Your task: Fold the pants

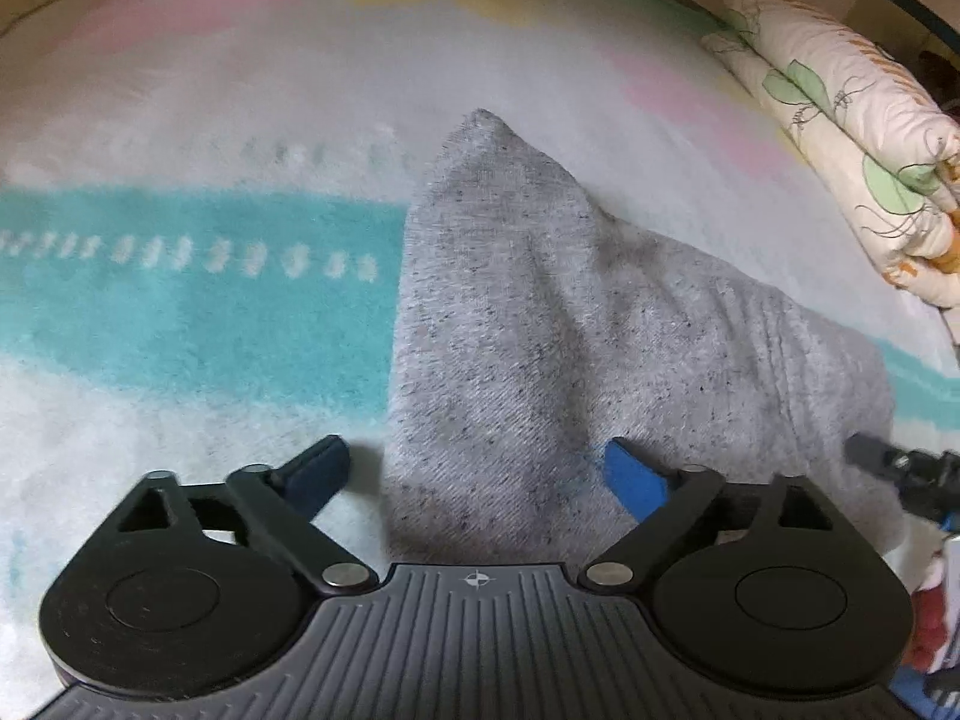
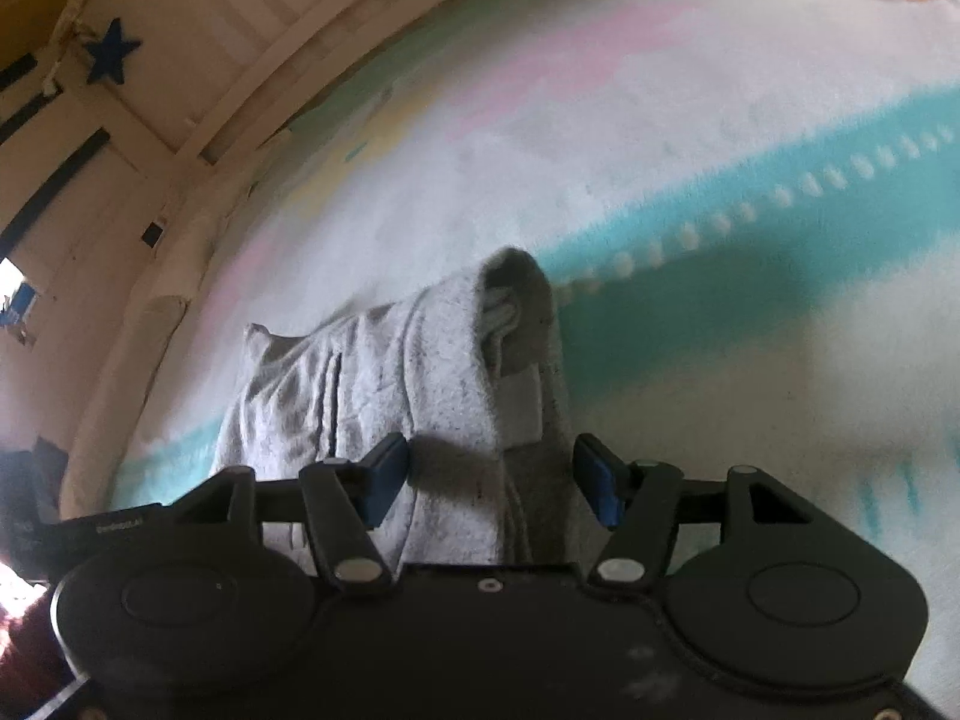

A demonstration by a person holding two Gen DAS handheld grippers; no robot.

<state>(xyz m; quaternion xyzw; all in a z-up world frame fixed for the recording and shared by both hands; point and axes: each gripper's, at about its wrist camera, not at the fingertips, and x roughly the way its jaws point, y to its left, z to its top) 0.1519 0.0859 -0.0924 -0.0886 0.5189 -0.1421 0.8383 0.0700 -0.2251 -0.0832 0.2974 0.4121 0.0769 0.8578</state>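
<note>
The gray pants [image 1: 540, 330] lie bunched on a soft blanket [image 1: 180, 312] with teal and pink stripes. The left gripper [image 1: 480, 474] and right gripper [image 2: 489, 480] both have fingers spread wide, holding nothing. A folded flowery quilt [image 1: 852, 138] sits at the blanket's far right edge.

1. I see a fuzzy blanket [image 1: 198, 312] spread under everything, white with a teal band, white dashes, and pale pink and yellow patches.
2. At my far right lies a folded floral quilt [image 1: 852, 138], cream with green leaves.
3. A pale slatted bed rail [image 2: 198, 90] borders the blanket, with a blue star [image 2: 111, 51] hung on it.
</note>
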